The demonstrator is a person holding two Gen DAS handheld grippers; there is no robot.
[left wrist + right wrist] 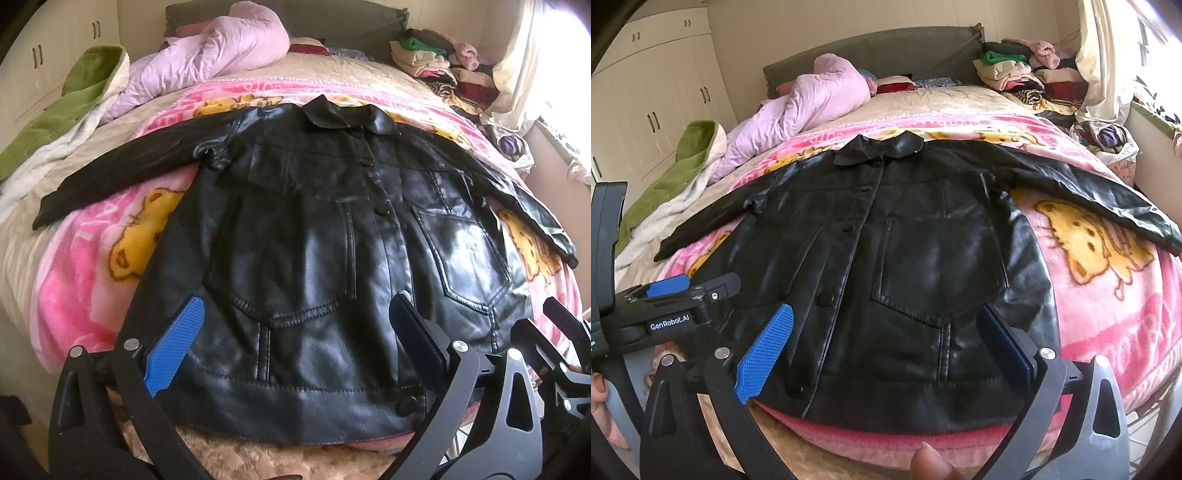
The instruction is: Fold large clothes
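Observation:
A black leather jacket lies flat and buttoned on a pink cartoon blanket, collar away from me, both sleeves spread sideways. My left gripper hovers open over the lower hem, left of the button line, with nothing between its blue fingers. From the right wrist view the same jacket fills the middle. My right gripper is open above the hem near the right chest pocket. The left gripper shows at the left edge there.
The bed holds a lilac quilt and a green-and-white blanket at the far left. Stacked folded clothes sit at the far right corner near a pale curtain. White wardrobes stand left. A fingertip shows below.

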